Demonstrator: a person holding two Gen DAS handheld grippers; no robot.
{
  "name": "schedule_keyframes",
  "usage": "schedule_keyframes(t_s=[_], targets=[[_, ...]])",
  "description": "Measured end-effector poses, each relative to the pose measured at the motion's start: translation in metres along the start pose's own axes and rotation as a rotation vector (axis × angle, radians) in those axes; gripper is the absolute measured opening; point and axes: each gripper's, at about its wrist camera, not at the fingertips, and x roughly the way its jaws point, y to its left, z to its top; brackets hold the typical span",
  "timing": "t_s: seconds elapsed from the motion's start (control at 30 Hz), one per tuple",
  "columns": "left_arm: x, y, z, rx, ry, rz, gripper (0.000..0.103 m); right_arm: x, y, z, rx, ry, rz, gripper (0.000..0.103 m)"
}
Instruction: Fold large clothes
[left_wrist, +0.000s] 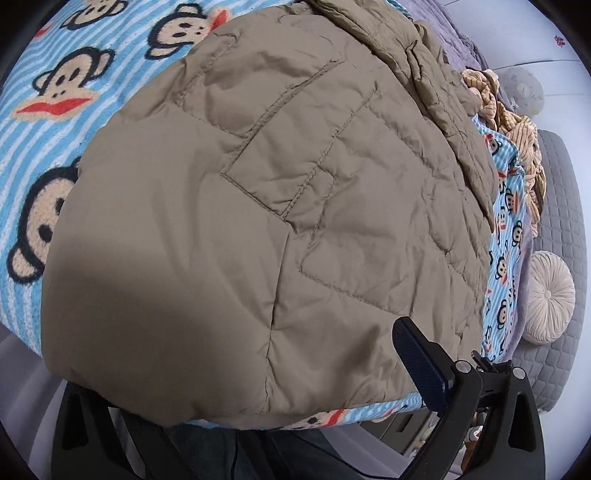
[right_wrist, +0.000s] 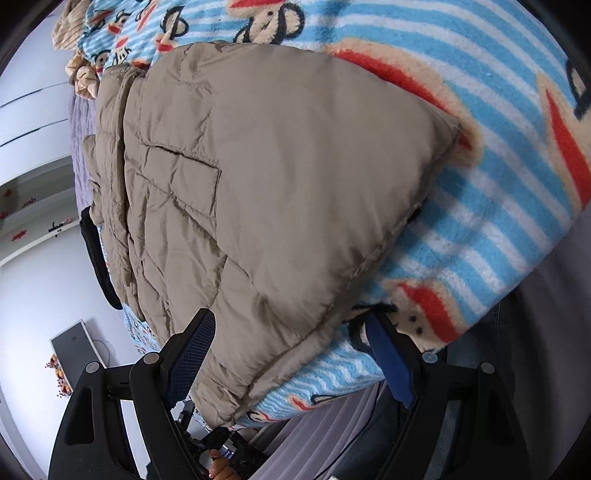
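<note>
The right gripper (right_wrist: 295, 345) points steeply down, its jaws spread wide. Of the left gripper (left_wrist: 236, 354) only one blue-padded finger (left_wrist: 423, 360) shows; the other is hidden, so its spread is unclear.

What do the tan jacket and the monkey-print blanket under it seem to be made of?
Tan jacket: likely thin woven nylon or polyester over padding; matte, crinkled, with stitched quilt lines. Monkey-print blanket: probably fleece or plush; fuzzy nap blurs the stripes.

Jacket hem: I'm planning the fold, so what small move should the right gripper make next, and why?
Probably close the right gripper on the jacket hem: its open jaws straddle the near edge lying on the blanket, not yet pinching it.
</note>
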Motion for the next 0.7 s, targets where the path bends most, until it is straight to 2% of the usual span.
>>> schedule_keyframes(t_s=[0.07, 0.13, 0.17, 0.2, 0.23, 0.33, 0.37, 0.4, 0.53, 0.7], targets=[[0.001, -0.004, 0.003, 0.012, -0.008, 0.007, 0.087, 0.003, -0.001, 0.002, 0.027, -0.011, 0.041, 0.086], [0.002, -0.007, 0.005, 0.036, 0.002, 0.021, 0.051, 0.005, -0.002, 0.003, 0.054, -0.027, 0.087, 0.086], [0.002, -0.008, 0.007, 0.047, 0.006, 0.015, 0.041, 0.007, -0.003, 0.003, 0.068, -0.033, 0.109, 0.085], [0.0, -0.008, 0.008, 0.054, 0.007, 0.009, 0.026, 0.007, -0.003, 0.003, 0.08, -0.039, 0.129, 0.08], [-0.003, -0.008, 0.01, 0.061, 0.005, 0.0, 0.022, 0.007, -0.003, 0.003, 0.085, -0.044, 0.144, 0.076], [-0.016, -0.008, 0.015, 0.089, -0.014, -0.024, 0.017, 0.006, 0.002, 0.001, 0.07, -0.062, 0.15, 0.042], [-0.02, -0.009, 0.017, 0.101, -0.019, -0.028, 0.017, 0.006, 0.004, 0.0, 0.062, -0.068, 0.13, 0.019], [-0.025, -0.011, 0.018, 0.114, -0.023, -0.03, 0.017, 0.005, 0.005, -0.002, 0.056, -0.078, 0.115, 0.014], [-0.051, -0.023, 0.024, 0.178, -0.061, -0.048, 0.017, -0.004, 0.016, -0.007, 0.027, -0.122, 0.13, 0.01], [-0.087, -0.049, 0.039, 0.258, -0.149, -0.091, 0.017, -0.023, 0.045, -0.007, -0.057, -0.171, 0.169, 0.008]])
